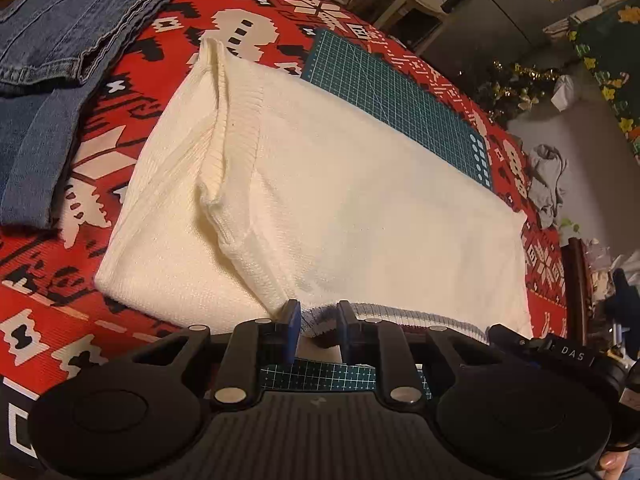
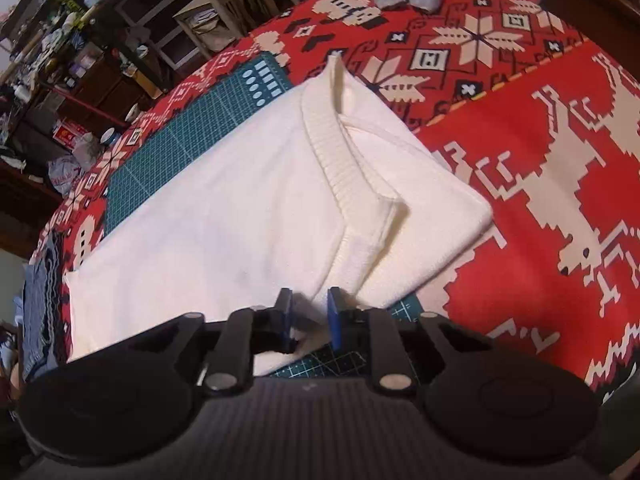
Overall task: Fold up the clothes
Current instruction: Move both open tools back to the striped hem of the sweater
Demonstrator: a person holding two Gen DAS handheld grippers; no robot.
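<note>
Between gripper [image 1: 318, 326] fingers, sweater [image 1: 340, 200] hem.

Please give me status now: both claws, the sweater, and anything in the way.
Left claw shut on sweater hem. Right claw shut on its near edge. Sweater partly folded on green mat. Jeans off to the side.

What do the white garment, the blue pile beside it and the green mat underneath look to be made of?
White sweater: soft knit, likely cotton or wool blend; ribbed neckband and hem, matte fine-stitch surface. Blue pile: denim, going by the faded twill look and stitched seams. Green mat: probably a smooth vinyl or rubber cutting mat, flat with a printed grid.
</note>
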